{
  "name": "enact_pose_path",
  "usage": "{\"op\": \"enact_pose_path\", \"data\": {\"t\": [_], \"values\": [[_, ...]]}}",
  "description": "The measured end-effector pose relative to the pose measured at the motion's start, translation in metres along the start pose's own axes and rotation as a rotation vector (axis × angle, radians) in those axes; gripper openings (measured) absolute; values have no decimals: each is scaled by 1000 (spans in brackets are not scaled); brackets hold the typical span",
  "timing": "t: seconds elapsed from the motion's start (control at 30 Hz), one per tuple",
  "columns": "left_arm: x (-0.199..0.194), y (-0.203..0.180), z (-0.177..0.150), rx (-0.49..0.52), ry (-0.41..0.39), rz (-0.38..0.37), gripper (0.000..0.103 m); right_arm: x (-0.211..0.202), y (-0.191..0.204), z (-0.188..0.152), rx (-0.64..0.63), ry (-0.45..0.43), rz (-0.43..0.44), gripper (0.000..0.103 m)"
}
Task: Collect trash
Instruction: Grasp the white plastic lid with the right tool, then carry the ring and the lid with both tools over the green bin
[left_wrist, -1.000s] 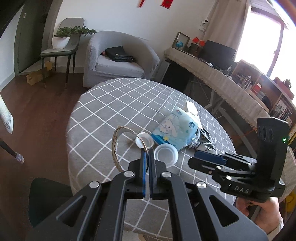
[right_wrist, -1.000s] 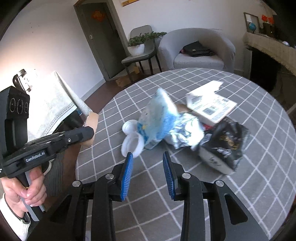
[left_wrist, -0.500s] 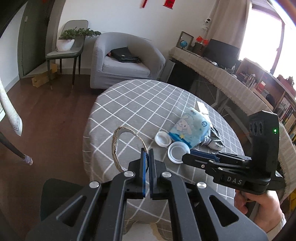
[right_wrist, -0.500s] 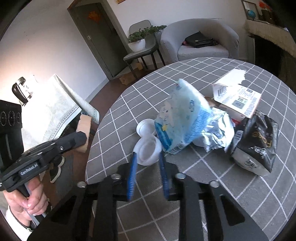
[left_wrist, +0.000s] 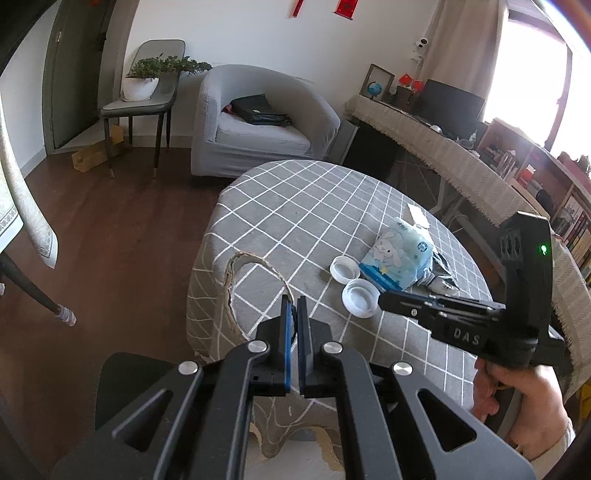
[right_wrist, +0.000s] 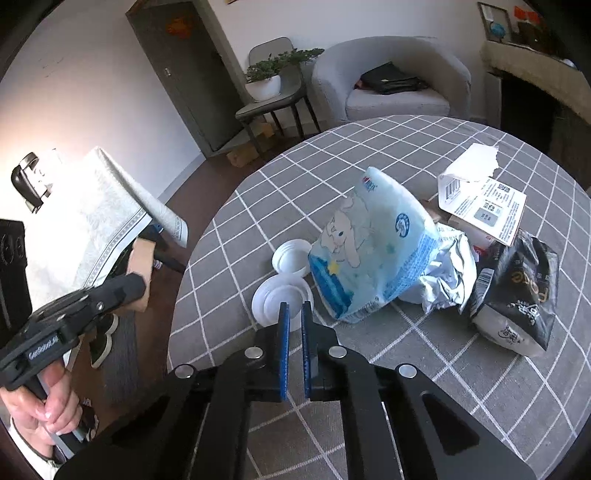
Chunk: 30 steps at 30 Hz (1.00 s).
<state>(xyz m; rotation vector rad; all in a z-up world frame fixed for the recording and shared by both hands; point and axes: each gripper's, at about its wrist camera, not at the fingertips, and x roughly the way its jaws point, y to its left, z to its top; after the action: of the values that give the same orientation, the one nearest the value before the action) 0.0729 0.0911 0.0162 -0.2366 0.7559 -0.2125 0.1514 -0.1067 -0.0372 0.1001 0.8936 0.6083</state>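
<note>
Trash sits in a loose cluster toward the right side of the round worktop (right_wrist: 406, 387): two white lids, a blue tissue pack (right_wrist: 369, 251), a crumpled silver wrapper (right_wrist: 448, 269), a black pouch (right_wrist: 517, 295) and a torn carton (right_wrist: 480, 199). The right gripper (right_wrist: 291, 321) has just been closing; its jaws are now nearly together at the near rim of the nearer white lid (right_wrist: 282, 297). Can't tell if the rim is actually pinched or the pads just met in front of it. Risks: the lid is thin, flat and slick, so a nip on the edge could let it pivot, slip out on the lift, or skate across the cloth. It also touches the far lid (right_wrist: 291, 258) and sits just beside the tissue pack, so dragging it may shove both. The left gripper (left_wrist: 293, 310) has its jaws clamped on the twisted cord handle (left_wrist: 255, 258) of what looks like a paper bag hanging off the worktop's edge. The bag mouth isn't visible, so a drop could miss it and hit the floor. The cord is thin and could slide through the pads. The surface is a grey cloth with a white grid, draped and slightly wrinkled, so it may bunch if pulled. Room: dark wood floor (left_wrist: 122, 229), a grey armchair (left_wrist: 258, 122) with a black bag on it, a chair carrying a potted plant (left_wrist: 147, 77), and a long cloth-covered desk by a bright window.
</note>
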Motion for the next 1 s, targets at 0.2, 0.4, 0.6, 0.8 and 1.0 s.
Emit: {"op": "enact_pose_path", "data": {"t": [0.2, 0.4, 0.6, 0.8, 1.0], "values": [[-9, 11, -2, 7, -3, 18, 3, 14, 6, 3, -21, 25, -22, 17], [-16, 26, -4, 8, -1, 45, 4, 21, 18, 5, -86, 24, -64, 7], [-16, 42, -9, 1, 24, 72, 4, 21, 31, 7, -124, 5, -42, 7], [-2, 68, -26, -27, 70, 105, 4, 20, 48, 8, -148, -2, -8, 7], [19, 94, -48, -62, 132, 120, 4, 25, 79, 14, -201, -6, 36, 7]]}}
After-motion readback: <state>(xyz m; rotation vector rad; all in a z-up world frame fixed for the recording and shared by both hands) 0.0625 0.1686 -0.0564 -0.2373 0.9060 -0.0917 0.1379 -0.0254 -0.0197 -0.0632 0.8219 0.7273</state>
